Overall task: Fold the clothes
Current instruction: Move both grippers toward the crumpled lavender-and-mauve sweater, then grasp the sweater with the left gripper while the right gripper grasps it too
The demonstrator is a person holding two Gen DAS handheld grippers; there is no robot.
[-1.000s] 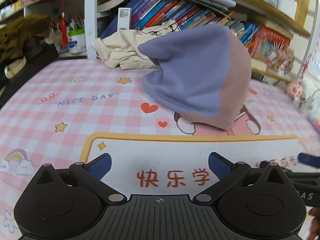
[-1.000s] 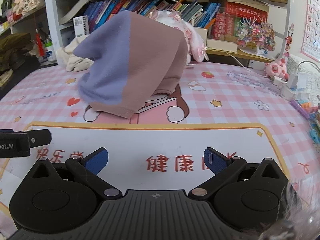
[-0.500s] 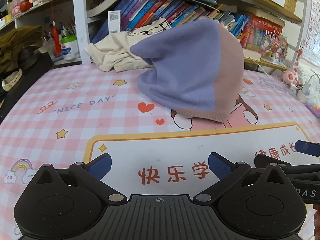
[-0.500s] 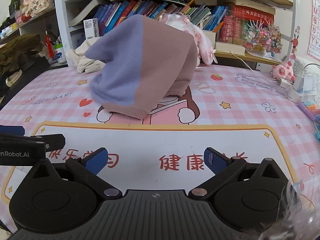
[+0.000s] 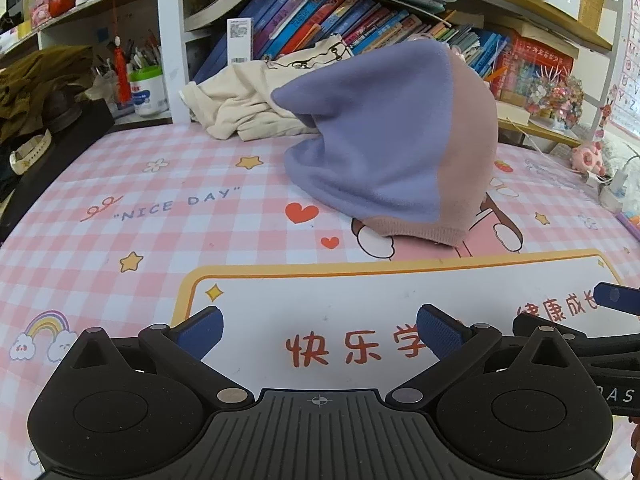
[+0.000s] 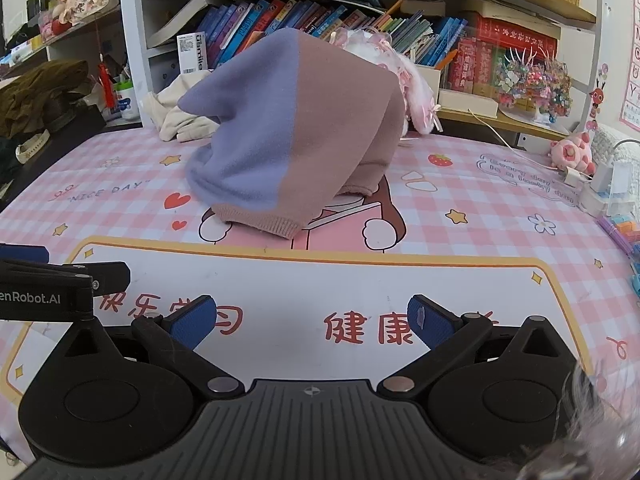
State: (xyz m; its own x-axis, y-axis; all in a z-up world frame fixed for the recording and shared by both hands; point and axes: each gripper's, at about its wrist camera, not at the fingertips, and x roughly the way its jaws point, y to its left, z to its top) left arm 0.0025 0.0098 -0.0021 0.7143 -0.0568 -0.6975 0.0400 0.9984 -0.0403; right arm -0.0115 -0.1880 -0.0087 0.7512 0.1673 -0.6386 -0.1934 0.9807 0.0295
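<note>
Two garments are in sight: one purple-and-mauve sweater point(image 5: 392, 144) heaped in a tall mound near the middle of the surface point(image 5: 120, 208), its ribbed hem resting on the pink checked mat, and one cream garment point(image 5: 248, 108) crumpled behind it, against the foot of the bookshelf point(image 5: 320, 20). The two touch or overlap at the sweater's far left side; which one lies on top cannot be told. Two grippers are present. The left gripper point(image 5: 320, 330) hovers over the white panel of the mat with its jaws spread wide and nothing between them; the right gripper point(image 6: 312, 318) hovers beside it over the same panel, jaws likewise apart and empty. Each shows at the edge of the other's view. Between both grippers and the sweater's hem lies a bare band of mat, and the surface is open to the left of the mound as far as the dark objects along its left edge. To the right, open mat runs to one pink plush toy point(image 6: 570, 156) and a white power strip point(image 6: 608, 188) near the right edge.
</note>
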